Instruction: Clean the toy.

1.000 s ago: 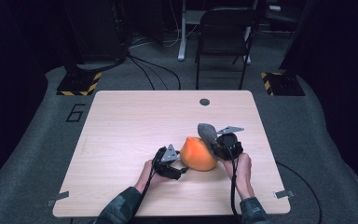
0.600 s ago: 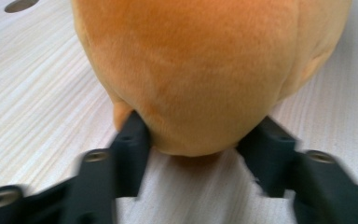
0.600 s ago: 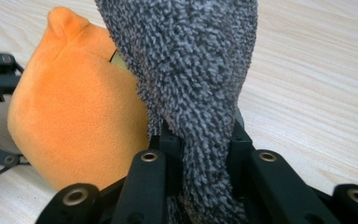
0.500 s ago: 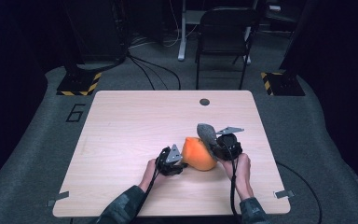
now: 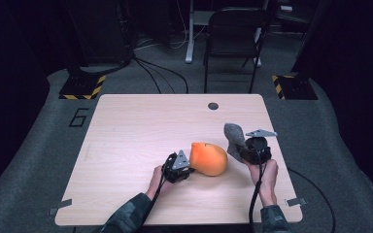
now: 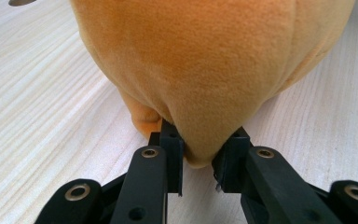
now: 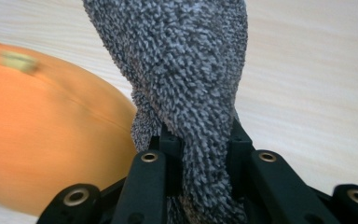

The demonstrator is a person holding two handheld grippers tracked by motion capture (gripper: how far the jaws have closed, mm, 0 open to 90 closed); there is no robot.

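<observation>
Nearest the person, the left gripper [image 5: 183,167] sits low on the wooden table [image 5: 141,126], its jaws having just been closing and now pinched on a fold at the near end of the orange plush toy [image 5: 209,158]. In the left gripper view the 2 black pads [image 6: 172,144] press a nub of the orange fabric [image 6: 200,70] between them, with the toy's bulk resting on the tabletop beyond.

A little farther right, the right gripper [image 5: 246,150] is clamped on a grey fuzzy cloth [image 5: 234,137], which stands up out of the jaws. In the right gripper view the cloth [image 7: 186,84] is squeezed tightly between the jaws and rises past them, with the orange toy [image 7: 42,135] blurred just beside it. From above, cloth and toy are near each other but apart.

The step in hand looks like separating the 2 soft things: one held by each gripper, the toy anchored on the table and the cloth lifted clear. The next move probably calls for keeping both grips firm while carrying the cloth farther from the toy, or setting one of them down on bare wood.

Farther off, a small dark round hole [image 5: 213,106] sits near the table's far edge, and a black chair [image 5: 233,34] stands behind the table.

Count: 2 grippers, 1 orange toy, 1 grey cloth, 1 table, 1 chair
</observation>
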